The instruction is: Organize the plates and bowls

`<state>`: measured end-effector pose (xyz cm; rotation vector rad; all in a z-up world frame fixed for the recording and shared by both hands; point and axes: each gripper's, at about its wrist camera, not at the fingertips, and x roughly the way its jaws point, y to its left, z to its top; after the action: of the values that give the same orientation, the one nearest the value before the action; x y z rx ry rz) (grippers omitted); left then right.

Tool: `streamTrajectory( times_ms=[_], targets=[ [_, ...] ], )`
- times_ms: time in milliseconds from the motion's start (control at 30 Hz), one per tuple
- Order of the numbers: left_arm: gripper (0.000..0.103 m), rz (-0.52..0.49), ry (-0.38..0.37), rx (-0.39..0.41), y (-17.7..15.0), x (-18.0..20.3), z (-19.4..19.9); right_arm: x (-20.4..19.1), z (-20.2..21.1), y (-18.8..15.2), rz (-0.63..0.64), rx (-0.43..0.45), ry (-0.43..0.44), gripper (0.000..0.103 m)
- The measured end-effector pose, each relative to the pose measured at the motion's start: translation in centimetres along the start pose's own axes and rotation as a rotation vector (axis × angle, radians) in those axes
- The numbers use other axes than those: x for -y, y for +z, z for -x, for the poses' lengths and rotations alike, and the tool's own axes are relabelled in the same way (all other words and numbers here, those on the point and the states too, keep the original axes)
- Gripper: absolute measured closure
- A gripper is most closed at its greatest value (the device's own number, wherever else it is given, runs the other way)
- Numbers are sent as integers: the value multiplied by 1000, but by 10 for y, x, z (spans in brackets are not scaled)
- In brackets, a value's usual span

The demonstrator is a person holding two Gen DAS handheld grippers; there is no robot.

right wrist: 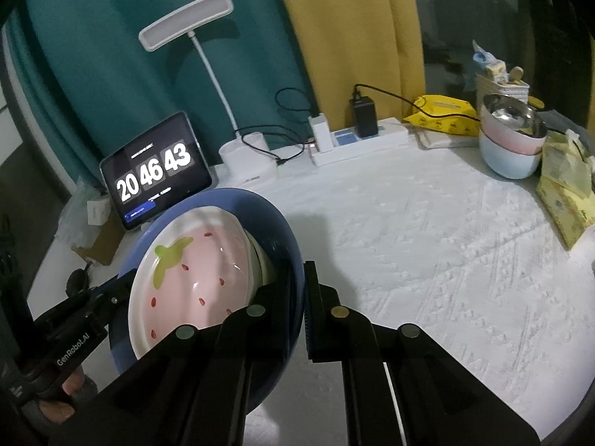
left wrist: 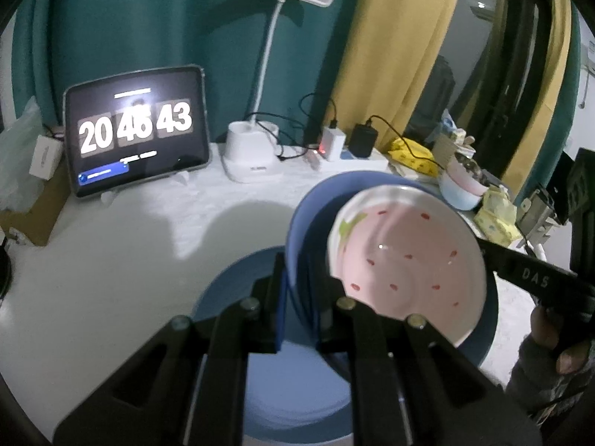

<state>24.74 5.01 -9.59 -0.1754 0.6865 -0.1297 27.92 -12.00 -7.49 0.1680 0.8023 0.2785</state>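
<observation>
A: Two grippers are clamped on one blue bowl (left wrist: pixel 297 223), each on an opposite side of the rim. The left gripper (left wrist: pixel 297 290) is closed with the bowl wall pinched between its black pads. The right gripper (right wrist: pixel 297 297) is closed the same way on the far side.

B: What is carried inside?

A: A pink strawberry-pattern plate (left wrist: pixel 405 256) is nested in the blue bowl, tilted with it. A glossy glazed surface, red seed marks and a green leaf motif are seen. A second pale rim is visible just behind it in the right wrist view.

B: Where is the bowl located?

A: It is held tilted above the tabletop (right wrist: pixel 427 241), which is covered by a white cloth with a raised woven texture. A flat blue plate (left wrist: pixel 230 282) lies on the tabletop beneath the left gripper.

B: What else is noted?

A: Stacked bowls (right wrist: pixel 511 141), pastel outside and metallic inside, are set near the tabletop's far right edge. A tablet (left wrist: pixel 135 130) showing a clock and a white desk lamp (left wrist: pixel 256 148) are set at the back.
</observation>
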Motion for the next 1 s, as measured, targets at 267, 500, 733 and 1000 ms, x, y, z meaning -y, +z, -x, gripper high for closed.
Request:
streamTrajectory(
  times_ms=[267,500,733,1000],
  targets=[
    [93,22,28,-17,-5,-18,-3,-14,-19,-3,19,-36,16,96],
    [93,38,52,-38,-10,-30,-10,-21,-36,-8,19,-72,28,96],
    [93,39,68,-49,-10,-33,-15,-21,-45,-7,19,-85,41,96],
    [92,43,86,-55,-11,-37,-19,-22,-52,-3,28,-87,53,95]
  ],
)
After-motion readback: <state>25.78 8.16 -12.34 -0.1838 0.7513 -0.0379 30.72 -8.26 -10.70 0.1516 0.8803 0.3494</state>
